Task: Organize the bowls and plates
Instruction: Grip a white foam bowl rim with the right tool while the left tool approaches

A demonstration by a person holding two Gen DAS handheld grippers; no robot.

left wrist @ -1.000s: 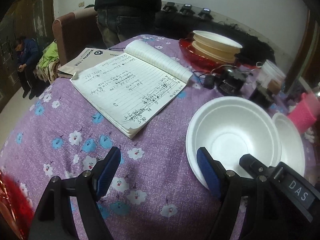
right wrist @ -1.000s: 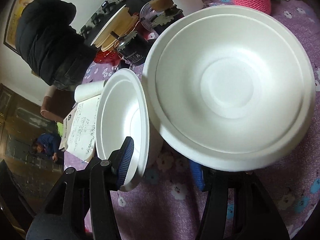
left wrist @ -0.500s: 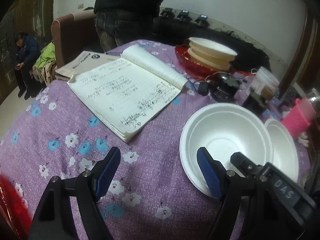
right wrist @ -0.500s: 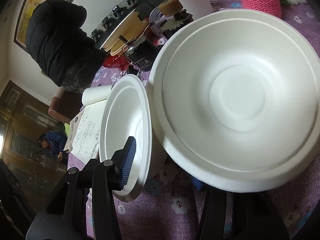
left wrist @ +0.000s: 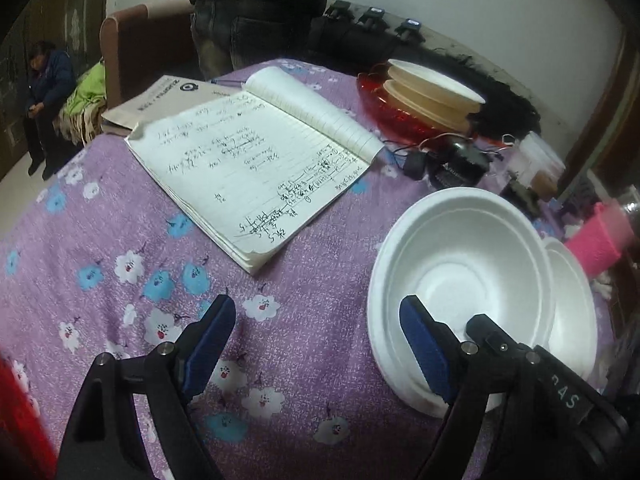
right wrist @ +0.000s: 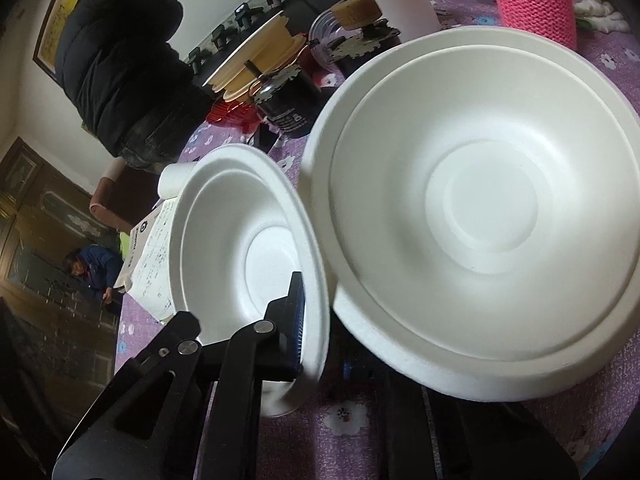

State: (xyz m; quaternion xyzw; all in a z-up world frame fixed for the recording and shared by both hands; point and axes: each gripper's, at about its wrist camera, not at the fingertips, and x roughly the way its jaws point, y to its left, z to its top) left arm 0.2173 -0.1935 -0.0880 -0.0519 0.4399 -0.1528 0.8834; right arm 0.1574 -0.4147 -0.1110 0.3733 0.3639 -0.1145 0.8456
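A lived-in home room: floral purple cloth [left wrist: 120,240] over the tabletop, brown armchair [left wrist: 136,44] behind the open notebook [left wrist: 248,160].

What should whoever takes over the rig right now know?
Right gripper: shut on the rim of one white bowl.
Left gripper: jaws opening, nothing between them, over the cloth.
Second bowl sits beside the held one.
Tan bowls are stacked on the red plate at the back.
Done: grip only.
Left: probably nest the two white bowls.

On the tablecloth [left wrist: 120,240], the open notebook [left wrist: 248,168] lies left of two foam bowls [left wrist: 460,280] set side by side, stacked bowls [left wrist: 432,92] behind.
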